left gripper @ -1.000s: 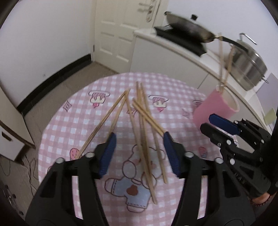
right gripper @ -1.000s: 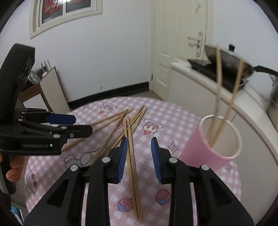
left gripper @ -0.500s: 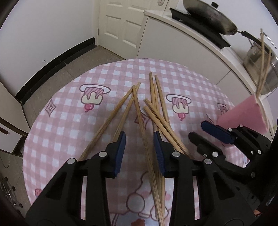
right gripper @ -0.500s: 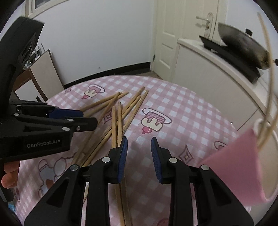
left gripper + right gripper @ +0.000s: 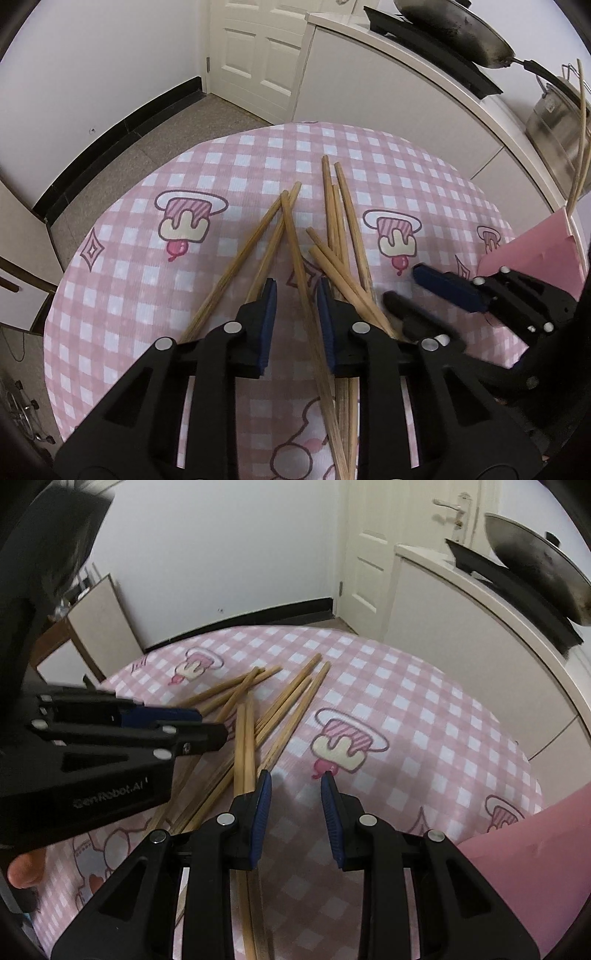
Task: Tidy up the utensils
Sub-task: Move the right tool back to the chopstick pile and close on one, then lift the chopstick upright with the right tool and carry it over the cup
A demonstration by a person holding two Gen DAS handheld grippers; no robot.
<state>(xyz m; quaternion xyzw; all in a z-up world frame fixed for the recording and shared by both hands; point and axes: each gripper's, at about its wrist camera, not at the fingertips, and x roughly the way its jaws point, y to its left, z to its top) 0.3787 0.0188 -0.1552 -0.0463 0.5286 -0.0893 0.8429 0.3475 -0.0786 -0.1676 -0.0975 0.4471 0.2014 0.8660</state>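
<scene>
Matt wooden chopsticks on a ribbed pink checked tablecloth

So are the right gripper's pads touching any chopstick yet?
Apart. In the right wrist view only tablecloth shows between the right gripper pads; the chopsticks pass outside and under its left finger.

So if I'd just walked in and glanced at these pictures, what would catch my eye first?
Probably the loose pile of wooden chopsticks scattered across the middle of the pink checked tablecloth. Next, the two black clamp-like tools with blue pads: the left gripper is closing around one chopstick, and the right gripper hangs over bare cloth just beside the pile. At the right edge stands a pink cup with two chopsticks already in it.
</scene>
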